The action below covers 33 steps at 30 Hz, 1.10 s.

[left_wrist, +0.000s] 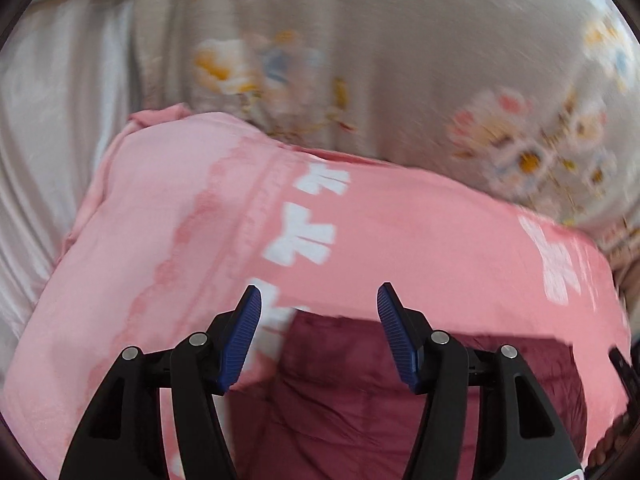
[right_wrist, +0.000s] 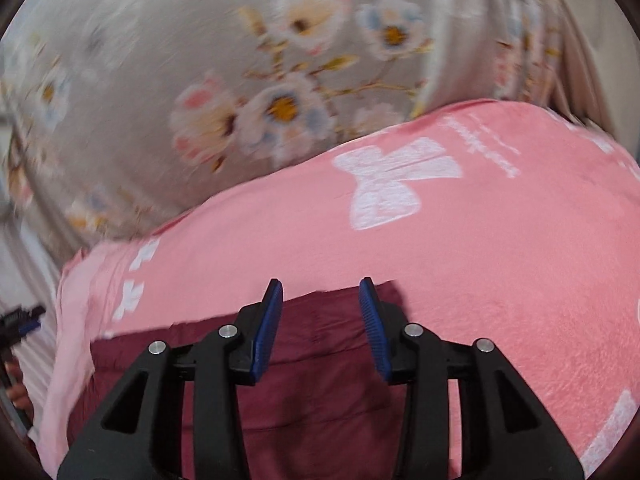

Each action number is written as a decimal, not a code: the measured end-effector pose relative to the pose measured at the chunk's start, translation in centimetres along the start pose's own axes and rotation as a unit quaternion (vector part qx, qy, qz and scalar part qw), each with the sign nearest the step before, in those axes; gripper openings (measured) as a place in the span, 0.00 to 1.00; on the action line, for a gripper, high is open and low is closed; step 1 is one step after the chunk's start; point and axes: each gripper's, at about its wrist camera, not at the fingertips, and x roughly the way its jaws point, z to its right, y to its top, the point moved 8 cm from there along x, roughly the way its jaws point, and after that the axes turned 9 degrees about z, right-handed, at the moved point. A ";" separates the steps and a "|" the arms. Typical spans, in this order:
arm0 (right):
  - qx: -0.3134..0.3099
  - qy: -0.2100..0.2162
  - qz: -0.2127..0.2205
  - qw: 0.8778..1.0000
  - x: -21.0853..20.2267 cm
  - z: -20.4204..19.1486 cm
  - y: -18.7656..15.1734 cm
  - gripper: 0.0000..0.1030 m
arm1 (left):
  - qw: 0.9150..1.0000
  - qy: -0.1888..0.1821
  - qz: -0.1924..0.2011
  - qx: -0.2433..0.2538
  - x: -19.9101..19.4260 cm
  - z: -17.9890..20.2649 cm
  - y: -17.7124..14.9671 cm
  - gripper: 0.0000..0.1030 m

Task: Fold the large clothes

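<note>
A dark maroon garment [left_wrist: 400, 392] lies flat on a pink blanket with white bows [left_wrist: 200, 220]. Its far edge runs straight just beyond my fingertips. My left gripper [left_wrist: 319, 300] is open and empty, hovering over the garment's far left corner. In the right wrist view the maroon garment [right_wrist: 320, 392] fills the lower middle on the pink blanket [right_wrist: 480, 240]. My right gripper [right_wrist: 321, 294] is open and empty above the garment's far edge. The left gripper [right_wrist: 20, 318] shows at the left edge of that view.
A grey floral sheet [left_wrist: 400, 60] [right_wrist: 200, 80] covers the bed beyond the pink blanket. Pale satin fabric [left_wrist: 60, 120] lies at the left. Both views are motion-blurred.
</note>
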 end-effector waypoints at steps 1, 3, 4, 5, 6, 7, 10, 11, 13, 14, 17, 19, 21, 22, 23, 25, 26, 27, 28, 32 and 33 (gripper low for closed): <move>-0.019 0.012 -0.011 1.000 0.8 -2.2 -0.8 0.37 | 1.000 -0.008 -0.008 0.012 0.4 1.7 -0.5 0.56; -0.043 0.025 -0.026 0.998 2.1 -5.1 -2.2 0.36 | 0.999 -0.028 -0.027 0.031 1.6 5.0 -2.0 0.55; -0.057 0.033 -0.036 0.997 3.1 -6.8 -3.1 0.35 | 0.998 -0.035 -0.038 0.043 2.5 6.8 -3.0 0.55; -0.064 0.034 -0.042 0.997 3.7 -7.5 -3.5 0.34 | 0.997 -0.036 -0.050 0.055 3.6 8.6 -4.1 0.55; -0.075 0.034 -0.055 0.995 4.9 -8.7 -4.3 0.31 | 0.996 -0.037 -0.059 0.062 4.6 9.5 -5.0 0.54; -0.079 0.035 -0.063 0.994 5.7 -9.2 -4.8 0.30 | 0.995 -0.036 -0.067 0.066 5.5 10.3 -5.7 0.53; -0.092 0.023 -0.087 0.992 8.3 -9.9 -6.4 0.26 | 0.993 -0.022 -0.088 0.076 8.1 11.7 -7.9 0.52; -0.092 0.020 -0.095 0.991 8.9 -9.7 -6.9 0.25 | 0.993 -0.017 -0.092 0.077 8.9 11.9 -8.6 0.52; -0.084 0.019 -0.113 0.990 10.0 -9.2 -8.1 0.23 | 0.992 -0.002 -0.102 0.077 10.4 11.7 -10.1 0.52; -0.077 0.019 -0.121 0.989 10.5 -8.8 -8.9 0.23 | 0.992 0.000 -0.104 0.075 10.7 11.5 -10.5 0.52; -0.065 0.024 -0.129 0.989 11.1 -8.3 -10.3 0.22 | 0.993 0.003 -0.090 0.073 11.5 11.2 -11.4 0.54; -0.077 0.018 -0.124 0.989 11.2 -8.5 -10.8 0.22 | 0.994 0.009 -0.076 0.078 11.6 11.2 -11.7 0.54; -0.096 0.006 -0.116 0.989 11.2 -8.8 -11.1 0.22 | 0.994 0.018 -0.065 0.087 11.7 11.5 -11.9 0.55; -0.103 0.001 -0.114 0.988 11.2 -8.9 -11.2 0.22 | 0.994 0.024 -0.058 0.091 11.7 11.5 -12.1 0.55; -0.111 -0.005 -0.113 0.987 11.3 -9.0 -11.4 0.22 | 0.994 0.027 -0.055 0.092 11.8 11.5 -12.2 0.55; -0.121 -0.012 -0.115 0.986 11.5 -9.1 -11.7 0.22 | 0.993 0.033 -0.055 0.098 11.8 11.6 -12.2 0.55; -0.124 -0.013 -0.117 0.985 11.6 -9.1 -11.8 0.22 | 0.993 0.036 -0.055 0.101 11.9 11.7 -12.2 0.55; -0.126 -0.015 -0.119 0.985 11.7 -9.1 -11.8 0.22 | 0.992 0.039 -0.054 0.106 11.9 11.8 -12.3 0.55; -0.127 -0.016 -0.119 0.985 11.7 -9.1 -11.9 0.22 | 0.991 0.043 -0.054 0.111 12.0 11.9 -12.3 0.55; -0.134 -0.022 -0.118 0.984 11.8 -9.2 -12.0 0.22 | 0.990 0.054 -0.052 0.123 12.1 12.0 -12.5 0.56; -0.136 -0.023 -0.118 0.983 11.8 -9.2 -12.0 0.22 | 0.989 0.058 -0.051 0.126 12.1 12.1 -12.5 0.56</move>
